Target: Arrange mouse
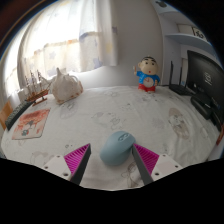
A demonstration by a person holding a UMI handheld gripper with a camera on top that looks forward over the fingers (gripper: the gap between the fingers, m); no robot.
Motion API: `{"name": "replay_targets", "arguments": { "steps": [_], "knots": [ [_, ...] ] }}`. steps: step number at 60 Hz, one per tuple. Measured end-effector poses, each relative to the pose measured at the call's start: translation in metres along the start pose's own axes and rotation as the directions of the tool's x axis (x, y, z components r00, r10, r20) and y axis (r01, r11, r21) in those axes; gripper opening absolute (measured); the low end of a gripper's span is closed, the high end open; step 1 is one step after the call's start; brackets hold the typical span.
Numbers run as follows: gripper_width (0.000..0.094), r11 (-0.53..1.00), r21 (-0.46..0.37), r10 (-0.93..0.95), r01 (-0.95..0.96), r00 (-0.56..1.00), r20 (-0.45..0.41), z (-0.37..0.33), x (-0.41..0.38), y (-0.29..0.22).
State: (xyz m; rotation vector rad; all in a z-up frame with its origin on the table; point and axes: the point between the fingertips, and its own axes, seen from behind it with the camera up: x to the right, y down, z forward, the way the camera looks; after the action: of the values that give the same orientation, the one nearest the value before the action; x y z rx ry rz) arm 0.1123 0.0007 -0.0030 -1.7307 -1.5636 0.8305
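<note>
A pale blue computer mouse (116,146) lies on the white patterned tablecloth (110,112). It sits between the fingers of my gripper (112,156), near their tips. The gripper is open. The mouse is close against the right finger's magenta pad (146,157). A gap shows between it and the left pad (78,158). The mouse rests on the table, not lifted.
A cartoon boy figurine (148,74) stands at the back of the table. A dark monitor (203,76) is to the right. A white shell-like ornament (66,88) and a small ship model (35,86) stand at the left, with a magazine (32,122) lying in front of them.
</note>
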Motion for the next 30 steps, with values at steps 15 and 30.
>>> {"name": "replay_targets", "arguments": {
  "steps": [15,30],
  "knots": [
    [0.0860,1.000,-0.025,0.004,-0.003,1.000,0.009,0.030,-0.013,-0.019],
    [0.0782,0.999,-0.049,0.008,-0.008,1.000,0.003,0.046,-0.013,-0.019]
  ]
}}
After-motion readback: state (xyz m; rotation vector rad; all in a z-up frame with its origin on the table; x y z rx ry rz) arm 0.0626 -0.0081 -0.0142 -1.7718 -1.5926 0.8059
